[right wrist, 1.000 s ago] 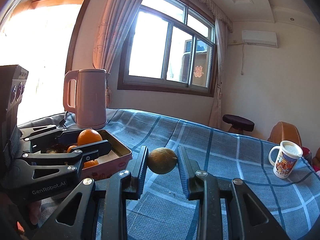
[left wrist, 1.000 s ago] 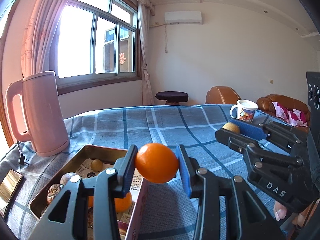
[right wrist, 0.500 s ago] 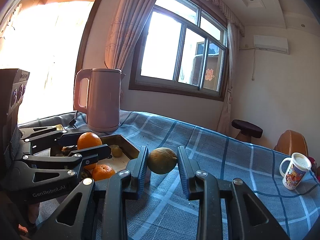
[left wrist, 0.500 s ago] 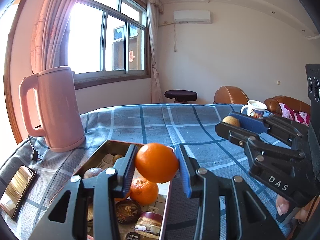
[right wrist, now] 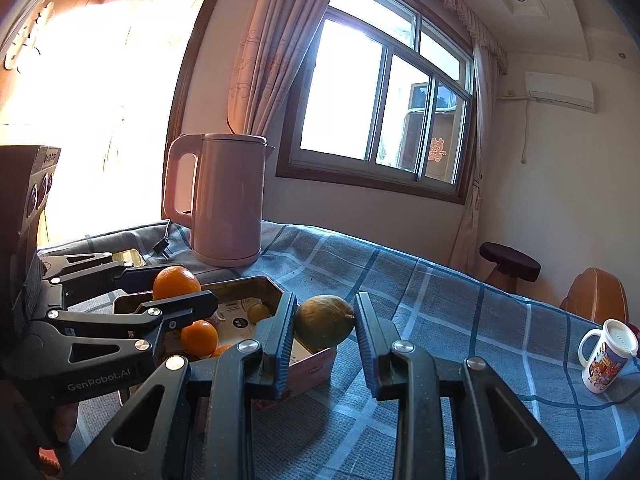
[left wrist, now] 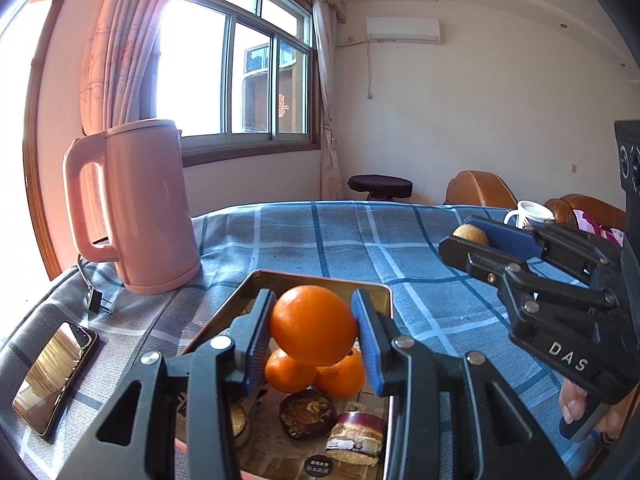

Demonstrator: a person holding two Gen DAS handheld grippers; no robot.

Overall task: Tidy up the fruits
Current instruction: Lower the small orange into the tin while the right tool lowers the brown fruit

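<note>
Orange and glossy, the orange [left wrist: 313, 325] sat clamped between the blue pads of the left gripper [left wrist: 313, 330], held in the air directly above the open metal tin [left wrist: 382, 292] — where two smaller oranges [left wrist: 289, 372] already lay beside wrapped snacks. The right gripper [right wrist: 325, 322] was closed on a brownish-green fruit [right wrist: 325, 319], hovering just past the tin's near corner over the plaid cloth [right wrist: 440, 308]. To place well, I judged each fruit should be lowered until it nearly touched the tin floor before the jaws eased apart — dropped from this height, a round fruit would likely roll or bounce out. Bare floor toward the tin's far end looked the safer landing. The pink kettle [left wrist: 138, 204] stood well apart.
</note>
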